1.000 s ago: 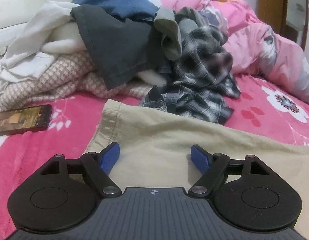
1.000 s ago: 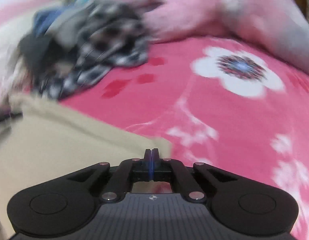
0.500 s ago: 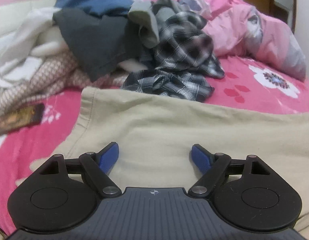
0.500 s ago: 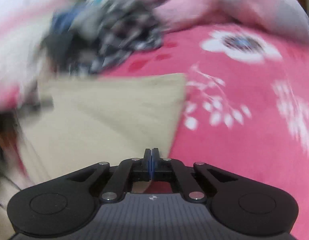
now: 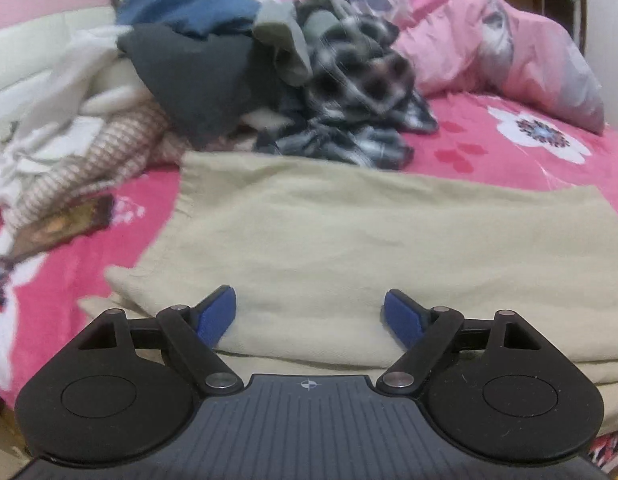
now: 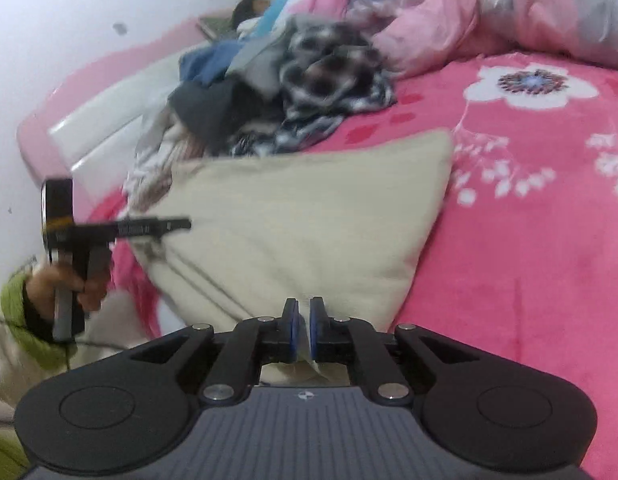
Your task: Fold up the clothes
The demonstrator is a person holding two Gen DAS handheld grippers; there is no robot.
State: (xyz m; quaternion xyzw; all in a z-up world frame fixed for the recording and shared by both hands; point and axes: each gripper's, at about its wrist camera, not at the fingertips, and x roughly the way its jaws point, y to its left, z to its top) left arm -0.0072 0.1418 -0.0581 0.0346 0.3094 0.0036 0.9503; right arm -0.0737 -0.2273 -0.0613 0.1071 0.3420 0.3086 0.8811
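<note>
Soft beige garment [image 5: 349, 232] lies folded flat on the pink floral bedspread [image 6: 529, 240], just in front of a rumpled clothes pile [image 5: 269, 80]. Left gripper [image 5: 310, 314] tilts down over it, jaws wide, empty. Right gripper [image 6: 302, 330] has just cracked open a sliver over the garment's near edge, gripping nothing.

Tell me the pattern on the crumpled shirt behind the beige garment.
Black-and-white plaid shirt, clearest in the left wrist view.

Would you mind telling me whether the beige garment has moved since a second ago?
Yes: the beige garment now reaches farther over the pink floral bedsheet.
</note>
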